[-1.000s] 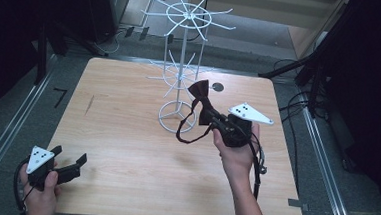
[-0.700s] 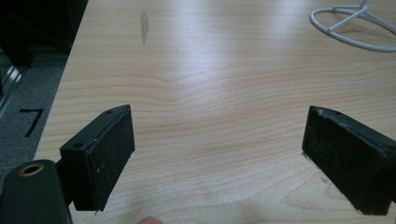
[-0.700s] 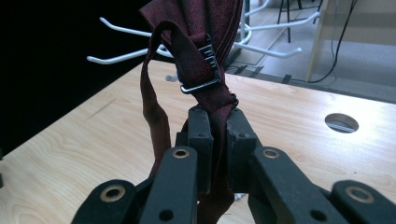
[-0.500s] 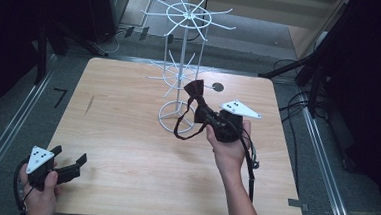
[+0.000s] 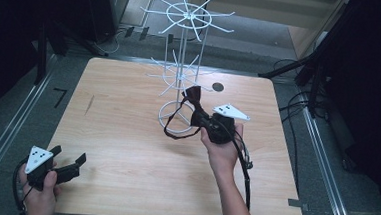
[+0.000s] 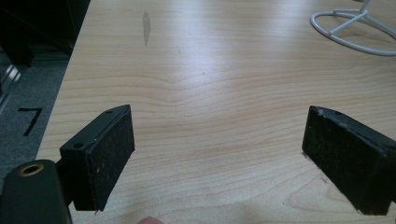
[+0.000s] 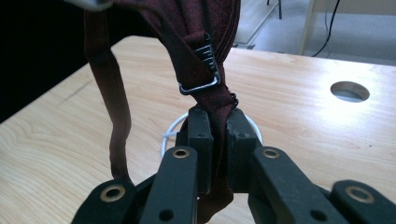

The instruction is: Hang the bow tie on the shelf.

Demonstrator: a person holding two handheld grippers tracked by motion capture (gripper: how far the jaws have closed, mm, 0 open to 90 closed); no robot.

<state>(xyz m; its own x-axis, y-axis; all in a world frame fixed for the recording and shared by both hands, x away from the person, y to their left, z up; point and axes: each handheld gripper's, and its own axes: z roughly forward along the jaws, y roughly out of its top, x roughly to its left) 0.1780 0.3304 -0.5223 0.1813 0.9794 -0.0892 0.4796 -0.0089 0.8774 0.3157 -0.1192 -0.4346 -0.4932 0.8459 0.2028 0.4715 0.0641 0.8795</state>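
Lowered since the earlier frame, the right gripper (image 5: 205,122), fingers clamped on the bow tie (image 5: 195,102), sits beside the rack (image 5: 180,77); the left gripper (image 5: 72,164) idles wide open, holding nothing.

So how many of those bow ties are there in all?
1. The dark red bow tie is pinched in the right hand-held gripper beside the white wire rack, its strap looping down over the rack's base. None hangs on the rack's arms.
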